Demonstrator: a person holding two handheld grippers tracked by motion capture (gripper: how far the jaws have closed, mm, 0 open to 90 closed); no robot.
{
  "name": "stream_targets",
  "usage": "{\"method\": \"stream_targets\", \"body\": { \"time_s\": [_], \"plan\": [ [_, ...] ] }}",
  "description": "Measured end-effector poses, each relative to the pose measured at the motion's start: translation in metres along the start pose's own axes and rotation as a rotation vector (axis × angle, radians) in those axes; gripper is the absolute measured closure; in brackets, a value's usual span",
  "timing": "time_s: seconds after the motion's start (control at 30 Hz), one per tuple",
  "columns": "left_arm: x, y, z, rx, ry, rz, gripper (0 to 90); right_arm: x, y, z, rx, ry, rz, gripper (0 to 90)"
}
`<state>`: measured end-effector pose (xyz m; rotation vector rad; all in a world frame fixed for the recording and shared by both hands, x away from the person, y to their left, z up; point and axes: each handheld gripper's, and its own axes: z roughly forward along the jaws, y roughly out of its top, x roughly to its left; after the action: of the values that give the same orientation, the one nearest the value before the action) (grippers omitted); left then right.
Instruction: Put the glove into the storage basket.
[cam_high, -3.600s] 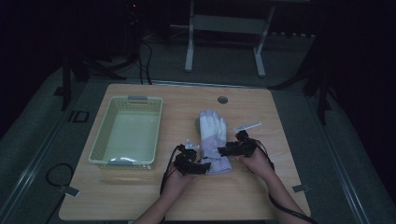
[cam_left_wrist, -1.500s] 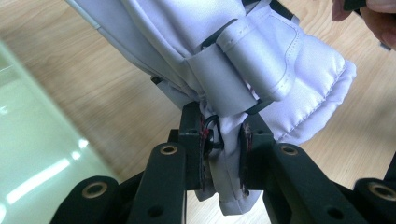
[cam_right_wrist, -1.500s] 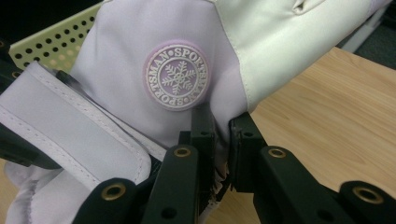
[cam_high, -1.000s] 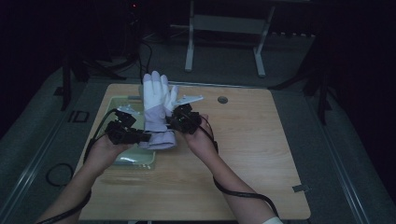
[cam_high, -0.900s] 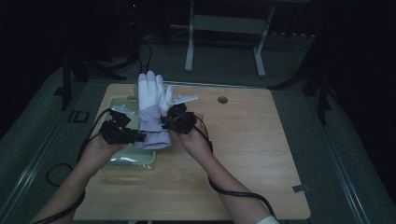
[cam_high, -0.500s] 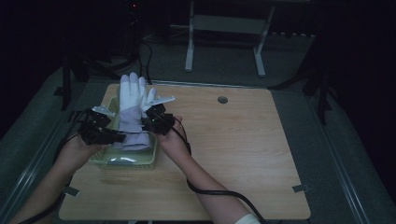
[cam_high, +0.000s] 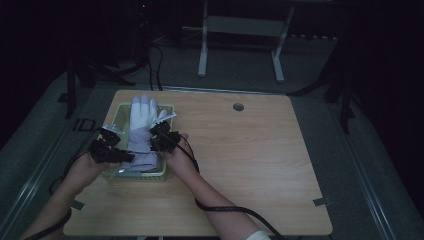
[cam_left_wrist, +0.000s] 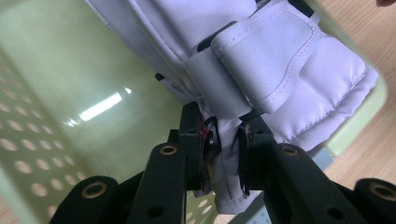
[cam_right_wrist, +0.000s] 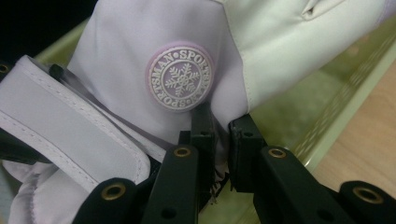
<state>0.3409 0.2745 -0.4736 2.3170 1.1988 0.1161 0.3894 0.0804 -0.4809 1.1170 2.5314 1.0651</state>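
Dim room, with light falling on the worktop from above

In the high view the surroundings are sinking into near-black while the pale wooden worktop is catching soft, even light with faint shadows. In the left gripper view a white streak of glare is lying on the pale green perforated plastic basket, whose holes are blurring at the left edge. In the right gripper view the white and lilac padded fabric glove is showing its round badge sharply.
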Motion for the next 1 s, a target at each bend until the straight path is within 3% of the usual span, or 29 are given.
{"method": "stream_targets", "body": {
  "time_s": [0.17,0.3,0.43,0.63,0.8,0.9,1.0],
  "plan": [
    [0.002,-0.003,0.013,0.027,0.009,0.010,74.7,-0.001,-0.005,0.011,0.061,-0.021,-0.004,82.1],
    [0.005,-0.008,0.020,0.037,0.006,-0.013,74.6,0.000,-0.007,0.018,0.098,-0.024,-0.016,81.4],
    [0.006,-0.009,0.026,0.066,0.010,-0.009,74.2,0.001,-0.008,0.025,0.134,-0.022,-0.022,80.0],
    [0.007,-0.012,0.030,0.079,0.015,-0.006,72.9,0.001,-0.010,0.030,0.156,-0.014,-0.020,77.0],
    [0.012,-0.018,0.031,0.066,0.023,-0.036,67.2,0.002,-0.008,0.029,0.145,-0.007,-0.048,68.1],
    [0.011,-0.019,0.030,0.056,0.049,-0.040,59.2,0.001,-0.005,0.025,0.119,-0.006,-0.067,57.2],
    [0.012,-0.020,0.023,-0.009,0.076,-0.059,47.2,-0.002,-0.001,0.020,0.095,0.001,-0.069,46.3]
  ]
}}
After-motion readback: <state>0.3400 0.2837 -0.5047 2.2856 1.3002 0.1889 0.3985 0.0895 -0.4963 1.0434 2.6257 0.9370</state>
